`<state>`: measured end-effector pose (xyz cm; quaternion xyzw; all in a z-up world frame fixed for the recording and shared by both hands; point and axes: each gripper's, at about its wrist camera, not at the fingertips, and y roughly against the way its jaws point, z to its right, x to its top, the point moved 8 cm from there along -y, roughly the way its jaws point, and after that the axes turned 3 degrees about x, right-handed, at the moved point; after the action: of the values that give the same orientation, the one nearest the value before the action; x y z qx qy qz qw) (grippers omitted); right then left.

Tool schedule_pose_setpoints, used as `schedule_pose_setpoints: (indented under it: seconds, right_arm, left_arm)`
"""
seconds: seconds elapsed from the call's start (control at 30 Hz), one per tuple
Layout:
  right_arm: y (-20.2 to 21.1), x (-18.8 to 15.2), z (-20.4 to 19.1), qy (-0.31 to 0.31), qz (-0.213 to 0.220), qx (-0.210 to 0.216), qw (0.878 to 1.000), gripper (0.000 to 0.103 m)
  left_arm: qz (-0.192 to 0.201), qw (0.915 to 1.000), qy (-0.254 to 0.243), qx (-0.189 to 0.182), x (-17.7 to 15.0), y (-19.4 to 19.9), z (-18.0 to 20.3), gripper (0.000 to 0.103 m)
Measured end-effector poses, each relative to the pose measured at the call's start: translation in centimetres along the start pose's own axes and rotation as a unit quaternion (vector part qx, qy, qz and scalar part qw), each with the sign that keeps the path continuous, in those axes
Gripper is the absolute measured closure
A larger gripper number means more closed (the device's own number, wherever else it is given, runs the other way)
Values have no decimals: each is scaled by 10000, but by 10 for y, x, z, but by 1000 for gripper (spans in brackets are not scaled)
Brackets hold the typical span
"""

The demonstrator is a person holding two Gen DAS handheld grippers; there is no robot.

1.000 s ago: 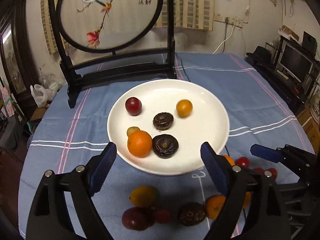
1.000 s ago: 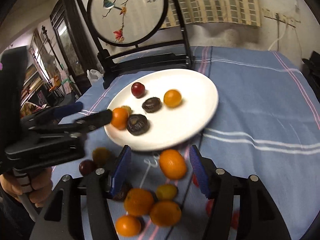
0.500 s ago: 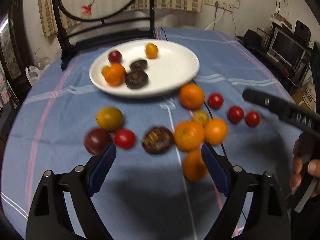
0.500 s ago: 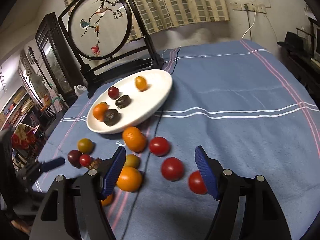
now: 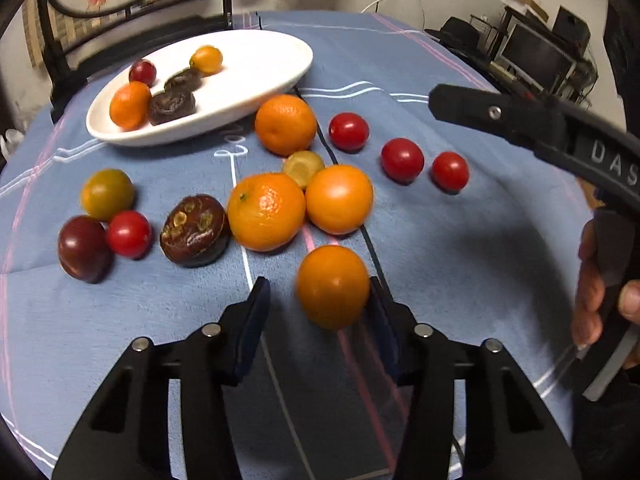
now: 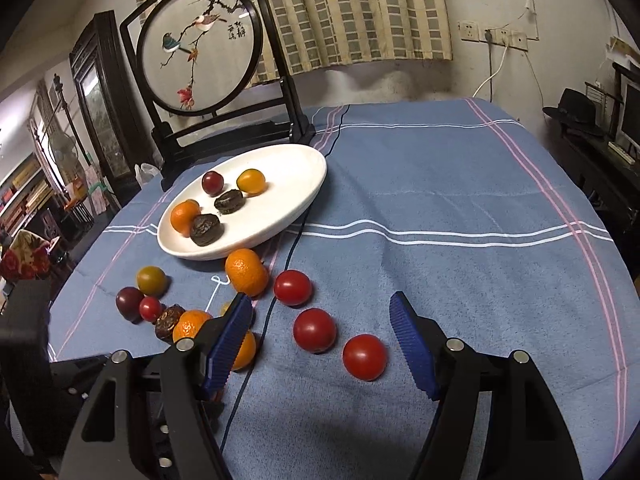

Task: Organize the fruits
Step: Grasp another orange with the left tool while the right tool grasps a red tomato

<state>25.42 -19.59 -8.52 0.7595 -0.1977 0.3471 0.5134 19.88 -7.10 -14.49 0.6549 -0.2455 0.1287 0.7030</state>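
Covering the table, a blue striped cloth is carrying loose fruit just before the white plate. Jaws narrowing, the left gripper is bracketing an orange, left pad apart. Right gripper is gaping over tomatoes; its arm reads "DAS".

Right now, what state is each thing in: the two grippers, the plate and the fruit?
Left gripper: open, jaws just closing in around the nearest orange, not yet clamped.
Right gripper: open, jaws just widened, holding nothing.
Plate: partly filled, room left.
Red tomato nearest the right gripper: loose on the cloth, off the plate.
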Motion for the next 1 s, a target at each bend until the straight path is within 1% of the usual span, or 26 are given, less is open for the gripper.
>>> schedule_pose_setpoints:
  seconds: [0.03, 0.07, 0.17, 0.3, 0.37, 0.5, 0.63, 0.7, 0.77, 0.8, 0.93, 0.97, 1.0]
  right_arm:
    - [0, 0, 0, 8, -12, -8, 10000, 31]
    - [0, 0, 0, 10, -17, -11, 10000, 31]
    - [1, -1, 2, 33, -38, -40, 10000, 31]
    - [0, -2, 10, 100, -118, -286, 9995, 31]
    - [-4, -5, 13, 151, -241, -375, 9989, 31]
    - [-14, -21, 14, 519, -641, -679, 9943, 31]
    - [-18, -40, 17, 648, -903, -735, 9911, 31]
    - [-25, -46, 19, 713, -1055, -843, 9883, 31]
    - [-31, -47, 18, 812, -1090, -928, 9864, 37]
    - [-34, -47, 17, 870, -1098, -967, 9854, 42]
    - [-41, -40, 21, 658, -982, -902, 9889, 44]
    - [-41, -39, 21, 642, -965, -891, 9893, 47]
    - [-41, -38, 21, 598, -959, -869, 9898, 64]
  left_arm:
    - [-6, 10000, -51, -60, 0, 0, 3, 67]
    - [-4, 9999, -75, -82, 0, 0, 5, 69]
    - [35, 9999, -141, 3, 0, 0, 8, 69]
    - [128, 9999, 43, 61, 1, 10, -2, 69]
    - [211, 9996, 125, 125, 2, 16, -12, 70]
    - [392, 9987, 215, 247, 4, 32, -27, 70]
    - [427, 9983, 261, 287, 0, 37, -38, 70]
    - [406, 9983, 315, 256, 0, 36, -43, 70]
    - [404, 9983, 347, 229, -1, 36, -46, 70]
    - [413, 9982, 364, 225, -1, 36, -48, 70]
    - [470, 9976, 438, 249, 1, 36, -56, 70]
    - [479, 9975, 456, 260, 1, 37, -58, 70]
    - [493, 9973, 485, 255, 1, 38, -61, 70]
